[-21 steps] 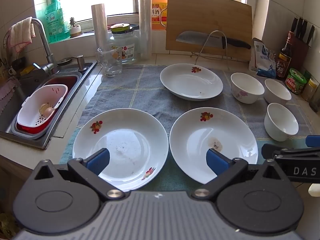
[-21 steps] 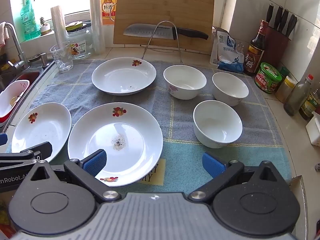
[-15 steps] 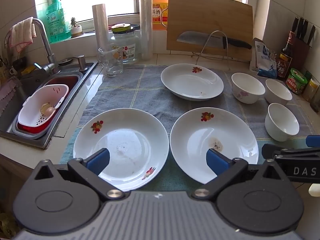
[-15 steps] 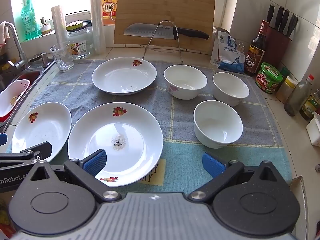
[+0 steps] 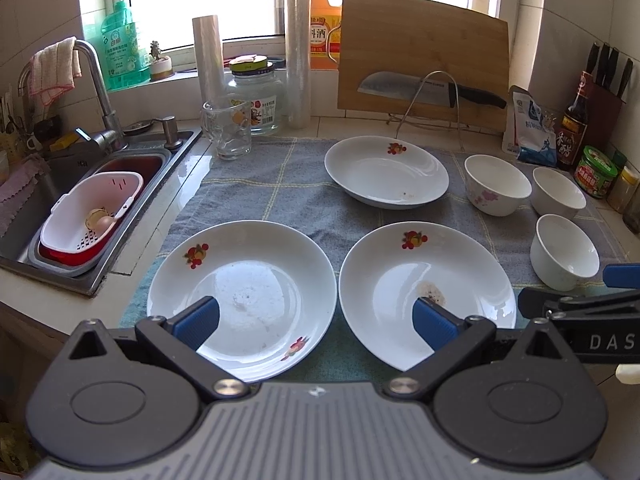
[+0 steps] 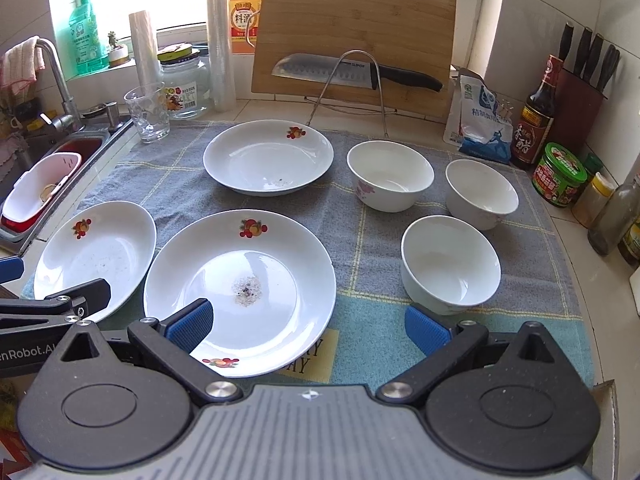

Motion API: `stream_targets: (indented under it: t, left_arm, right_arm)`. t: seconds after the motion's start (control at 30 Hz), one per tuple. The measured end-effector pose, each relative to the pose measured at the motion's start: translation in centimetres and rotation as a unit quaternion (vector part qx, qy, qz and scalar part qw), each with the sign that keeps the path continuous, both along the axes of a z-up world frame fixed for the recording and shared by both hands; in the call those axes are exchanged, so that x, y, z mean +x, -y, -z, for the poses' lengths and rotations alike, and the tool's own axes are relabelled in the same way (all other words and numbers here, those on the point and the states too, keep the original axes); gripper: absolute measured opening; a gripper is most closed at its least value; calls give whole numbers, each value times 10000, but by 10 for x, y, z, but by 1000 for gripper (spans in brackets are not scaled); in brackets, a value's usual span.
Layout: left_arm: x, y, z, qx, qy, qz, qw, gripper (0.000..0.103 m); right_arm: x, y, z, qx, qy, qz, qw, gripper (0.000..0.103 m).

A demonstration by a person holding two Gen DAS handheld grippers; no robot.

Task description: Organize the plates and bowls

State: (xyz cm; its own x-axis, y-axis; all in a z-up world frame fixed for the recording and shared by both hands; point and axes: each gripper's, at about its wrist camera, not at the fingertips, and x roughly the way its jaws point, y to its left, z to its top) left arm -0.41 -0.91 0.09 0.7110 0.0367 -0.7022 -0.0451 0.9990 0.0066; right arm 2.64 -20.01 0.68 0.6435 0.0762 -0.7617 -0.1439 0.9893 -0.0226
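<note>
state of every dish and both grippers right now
left hand-held gripper: open, empty
right hand-held gripper: open, empty
near left plate: flat on towel, faint residue
near middle plate: flat, dark crumbs at centre
far plate: flat, few specks
flowered bowl: upright, unstacked
far right bowl: upright, unstacked
near bowl: upright, unstacked
glass: upright, empty

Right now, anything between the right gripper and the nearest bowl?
Nothing visible. The right gripper is open and empty, and only bare towel lies between it and the nearest bowl. The stained plate sits off to its left.
</note>
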Motion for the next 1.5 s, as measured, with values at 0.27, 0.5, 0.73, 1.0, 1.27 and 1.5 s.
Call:
stream_targets:
  t: [0.27, 0.5, 0.73, 1.0, 1.27, 1.5]
  left_arm:
    - [-14, 0, -1, 54, 302, -256, 9992, 102]
    - [-31, -11, 2, 33, 505, -220, 9985, 102]
    - [-42, -36, 23, 39, 408, -339, 9986, 102]
    - [-40, -67, 63, 160, 176, -299, 9993, 102]
    - [-27, -80, 89, 247, 96, 185, 9995, 102]
    - [-12, -89, 100, 315, 109, 576, 9978, 102]
  right_arm:
    - [10, 4, 0, 350, 230, -713, 9966, 103]
    - [23, -5, 1, 619, 346, -1495, 9862, 103]
    - [32, -35, 7, 673, 379, -2243, 9714, 103]
    - [51, -77, 14, 612, 447, -2831, 9561, 103]
    - [83, -111, 22, 700, 274, -3287, 9415, 103]
    - [119, -130, 39, 850, -70, -3387, 9370, 103]
